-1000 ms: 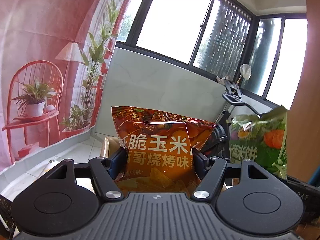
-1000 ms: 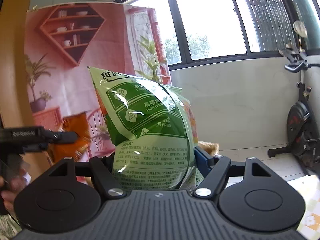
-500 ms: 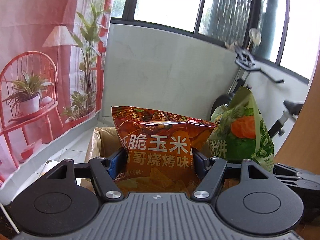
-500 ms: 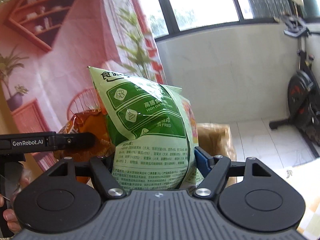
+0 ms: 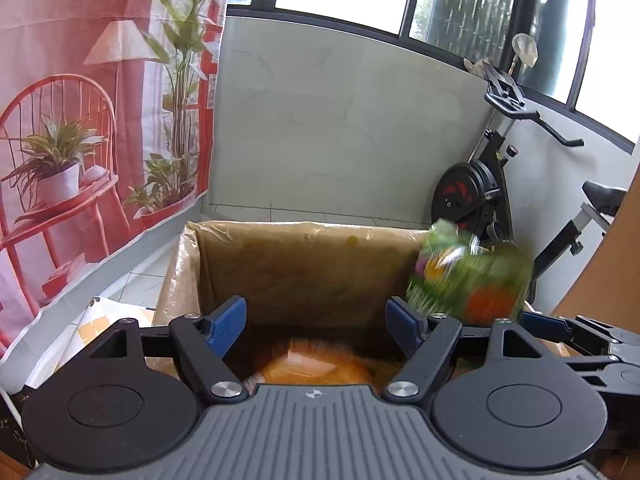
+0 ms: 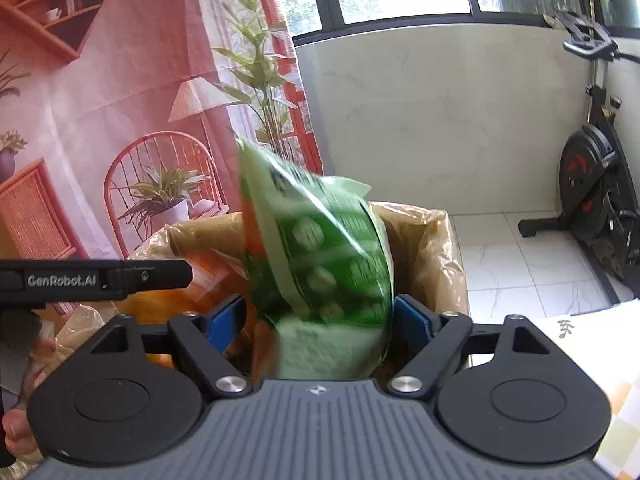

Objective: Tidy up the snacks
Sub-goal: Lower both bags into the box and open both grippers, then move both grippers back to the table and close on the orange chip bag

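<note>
A cardboard box [image 5: 304,264] lined with clear plastic stands below both grippers; it also shows in the right wrist view [image 6: 436,256]. My left gripper [image 5: 316,320] is open over it. The orange snack bag [image 5: 316,364] lies blurred in the box just below the left gripper's fingers. My right gripper [image 6: 318,320] is open. The green snack bag [image 6: 320,264] is blurred and tilted between its blue pads, dropping toward the box. That green bag [image 5: 468,280] also shows at the box's right side in the left wrist view.
An exercise bike [image 5: 492,184] stands at the back right by the white wall. A pink printed backdrop [image 5: 80,120] hangs on the left. A patterned cloth [image 5: 92,328] lies left of the box. The left gripper's body [image 6: 92,280] reaches in from the left in the right wrist view.
Both grippers have tipped down over the box and opened. The orange bag has dropped out of the left gripper into the box. The green bag is slipping out of the right gripper.
</note>
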{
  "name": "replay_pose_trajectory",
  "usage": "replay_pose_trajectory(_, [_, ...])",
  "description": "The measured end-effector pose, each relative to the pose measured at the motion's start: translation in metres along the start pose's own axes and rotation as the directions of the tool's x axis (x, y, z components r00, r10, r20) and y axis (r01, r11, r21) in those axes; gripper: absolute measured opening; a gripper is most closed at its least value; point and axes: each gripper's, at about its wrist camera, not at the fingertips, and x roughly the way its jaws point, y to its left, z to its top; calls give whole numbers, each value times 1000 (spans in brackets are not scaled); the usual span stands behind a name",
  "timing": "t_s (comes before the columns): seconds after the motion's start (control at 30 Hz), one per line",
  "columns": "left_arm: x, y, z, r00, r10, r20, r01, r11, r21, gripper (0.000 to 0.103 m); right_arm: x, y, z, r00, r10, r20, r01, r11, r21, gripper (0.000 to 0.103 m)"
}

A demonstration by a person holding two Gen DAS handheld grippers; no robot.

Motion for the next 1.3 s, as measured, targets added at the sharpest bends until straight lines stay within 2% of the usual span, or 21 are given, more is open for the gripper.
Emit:
replay_pose_trajectory(0.13, [-7,1,1,1000,-2,10,2,1000,-5,80,-6,5,-1,1000,-15,13,15,1000,-23,85])
replay_pose_trajectory(0.3, [-21,3,-1,1000,-11,28,11,1000,-15,80,-23,10,2,996,32,82,-28,998,-48,82])
replay_pose_trajectory(0.37, [-27,5,-1,999,-13,33,14,1000,-18,80,-27,12,5,995,25,101,-20,999,-49,70])
replay_pose_trajectory(0.5, [-37,8,-4,999,-9,41,10,1000,-16,80,-28,12,7,995,32,100,-30,999,-16,66])
replay_pose_trajectory(0.6, [-43,12,-7,999,-6,42,7,999,-33,80,-19,17,9,998,33,60,-30,998,-46,42])
replay_pose_trajectory(0.67, [-46,15,-9,999,-8,43,10,999,-43,80,-13,17,7,1000,10,7,-9,998,-57,1])
replay_pose_trajectory(0.9, [-54,25,-16,999,-10,40,12,999,-49,80,2,8,-10,992,-40,-122,39,999,-11,0])
replay_pose_trajectory(0.97, [-58,27,-20,999,-13,38,15,999,-48,80,-3,5,-12,994,-25,-106,28,999,30,0])
replay_pose_trajectory(1.13, [-72,39,-31,999,-17,29,18,1000,-24,80,-22,15,-15,998,-28,-54,29,999,18,3])
replay_pose_trajectory(1.3, [-91,64,-49,999,-37,0,37,999,-22,80,-45,31,-29,1000,5,20,-6,999,49,5])
